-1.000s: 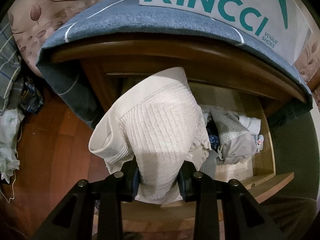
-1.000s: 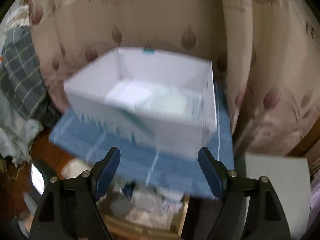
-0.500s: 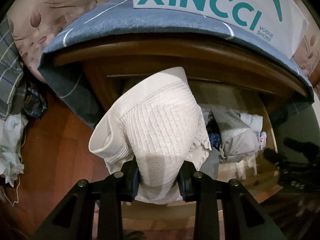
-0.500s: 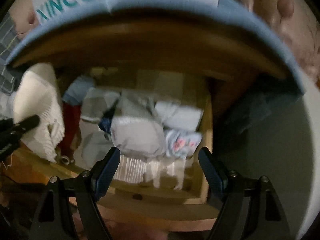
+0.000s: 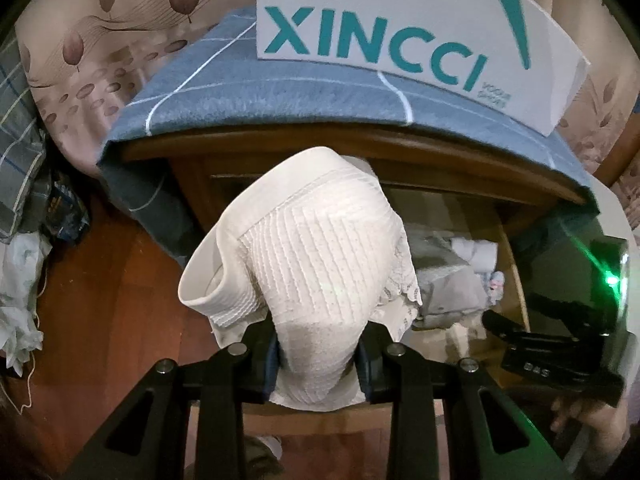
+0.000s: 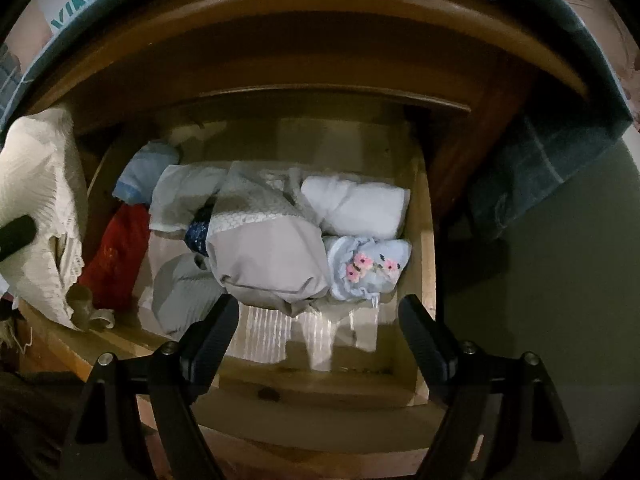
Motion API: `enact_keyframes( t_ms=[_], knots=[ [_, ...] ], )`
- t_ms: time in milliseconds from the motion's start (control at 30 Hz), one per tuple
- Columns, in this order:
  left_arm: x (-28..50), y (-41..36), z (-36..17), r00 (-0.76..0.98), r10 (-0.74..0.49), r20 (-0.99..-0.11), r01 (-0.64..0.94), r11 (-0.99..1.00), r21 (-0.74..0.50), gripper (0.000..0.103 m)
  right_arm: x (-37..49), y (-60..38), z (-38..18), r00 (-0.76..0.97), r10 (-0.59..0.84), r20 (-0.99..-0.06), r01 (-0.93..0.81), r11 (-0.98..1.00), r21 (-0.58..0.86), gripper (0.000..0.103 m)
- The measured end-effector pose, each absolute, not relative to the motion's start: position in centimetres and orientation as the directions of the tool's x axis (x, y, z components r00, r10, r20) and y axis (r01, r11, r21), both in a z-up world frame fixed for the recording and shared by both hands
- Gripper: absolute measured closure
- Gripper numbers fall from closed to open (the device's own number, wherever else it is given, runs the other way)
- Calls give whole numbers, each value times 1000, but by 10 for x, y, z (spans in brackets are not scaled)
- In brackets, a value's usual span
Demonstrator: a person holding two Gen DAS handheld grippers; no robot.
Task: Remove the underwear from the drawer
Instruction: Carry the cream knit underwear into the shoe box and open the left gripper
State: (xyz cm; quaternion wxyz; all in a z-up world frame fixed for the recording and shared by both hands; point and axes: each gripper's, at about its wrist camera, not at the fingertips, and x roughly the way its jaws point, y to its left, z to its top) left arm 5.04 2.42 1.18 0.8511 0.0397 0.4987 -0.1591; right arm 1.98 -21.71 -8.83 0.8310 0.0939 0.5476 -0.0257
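Observation:
My left gripper is shut on cream ribbed underwear with a lace hem, held up in front of the open wooden drawer. The same garment shows at the left edge of the right wrist view. My right gripper is open and empty, hovering over the drawer's front. Below it lie a grey-beige garment, a white folded one, a pale blue one with pink flowers, a red one and a light blue one.
A white XINCCI shoe box stands on a blue checked cloth covering the cabinet top above the drawer. The floor at left is red-brown wood with clothes piled at its edge. The right gripper's body shows at the right of the left wrist view.
My right gripper has swung down from facing the shoe box to hover over the open drawer. My left gripper has lifted the cream underwear slightly and still holds it.

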Motion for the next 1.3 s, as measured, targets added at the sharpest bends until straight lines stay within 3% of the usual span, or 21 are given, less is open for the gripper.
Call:
enact_keyframes(
  t_ms=[433,733,1067,1300],
  knots=[
    [24,42,73,501,-285,-817,332,935,-123,72,19,-219,-94,381,99,-919,145,975,166,24],
    [29,53,182,611,-338,-716,377,919,-112,72,18,-209,-94,375,80,-924,97,987,125,23],
    [92,25,298,724,-391,-568,457,889,-28,72,18,-210,-97,369,105,-924,104,983,154,23],
    [154,-26,298,714,-368,-596,477,879,28,72,17,-216,-96,376,121,-919,124,976,179,23]
  ],
)
